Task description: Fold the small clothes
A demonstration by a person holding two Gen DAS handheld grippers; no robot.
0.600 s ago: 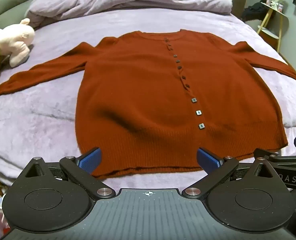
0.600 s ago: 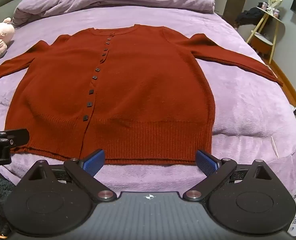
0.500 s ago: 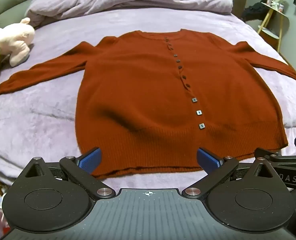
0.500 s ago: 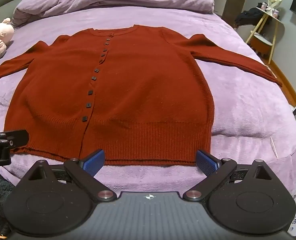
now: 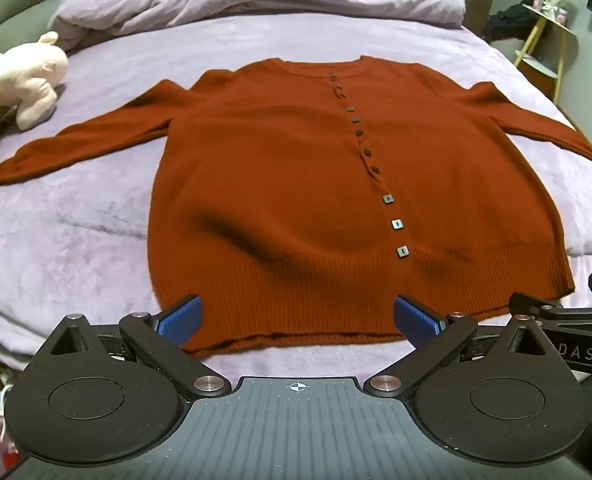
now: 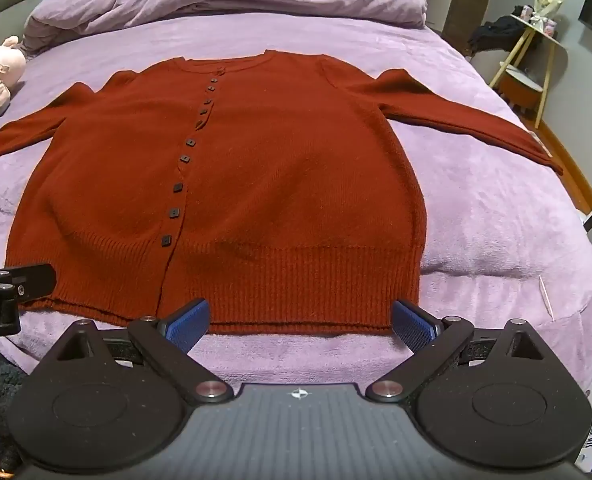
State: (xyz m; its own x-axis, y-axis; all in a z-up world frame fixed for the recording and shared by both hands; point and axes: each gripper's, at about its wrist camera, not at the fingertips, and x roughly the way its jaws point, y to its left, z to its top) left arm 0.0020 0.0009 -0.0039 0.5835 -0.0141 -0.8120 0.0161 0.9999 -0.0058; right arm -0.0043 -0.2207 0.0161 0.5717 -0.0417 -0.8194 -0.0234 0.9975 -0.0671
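One cardigan (image 5: pixel 296 184) | flat, buttoned | collar far, hem near

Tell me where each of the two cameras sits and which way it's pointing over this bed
Left wrist: on the left hand-held gripper, angled down the bed at the cardigan; own open blue fingers show, plus the right hand-held gripper's tip at the right edge.
Right wrist: on the right hand-held gripper, facing the same way, further right; open fingers show, the left one's tip at the left edge.
Shared: cardigan, purple bed, pink plush toy, yellow side table.
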